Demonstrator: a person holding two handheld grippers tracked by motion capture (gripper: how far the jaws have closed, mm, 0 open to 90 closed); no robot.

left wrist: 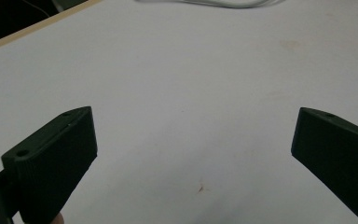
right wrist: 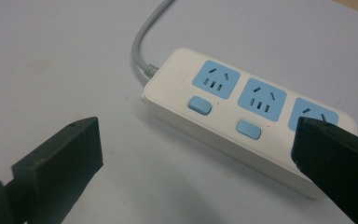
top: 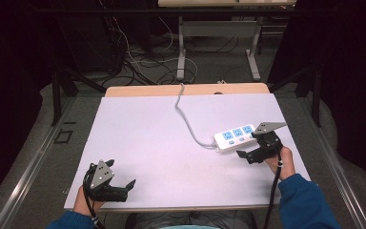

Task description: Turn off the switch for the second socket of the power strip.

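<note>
At the near edge of the table (top: 138, 143), the left gripper (top: 119, 187) hovered with jaws spread wide, holding nothing. Farther off on the right, the right gripper (top: 250, 151) hung open just beside the power strip (top: 234, 138), whose 3 blue sockets faced up; its cord (top: 187, 119) trailed toward the far edge.

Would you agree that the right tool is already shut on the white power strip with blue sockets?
Not quite: the right tool is open, its jaws wide apart beside the white power strip, gripping nothing, as the right gripper view shows.
</note>
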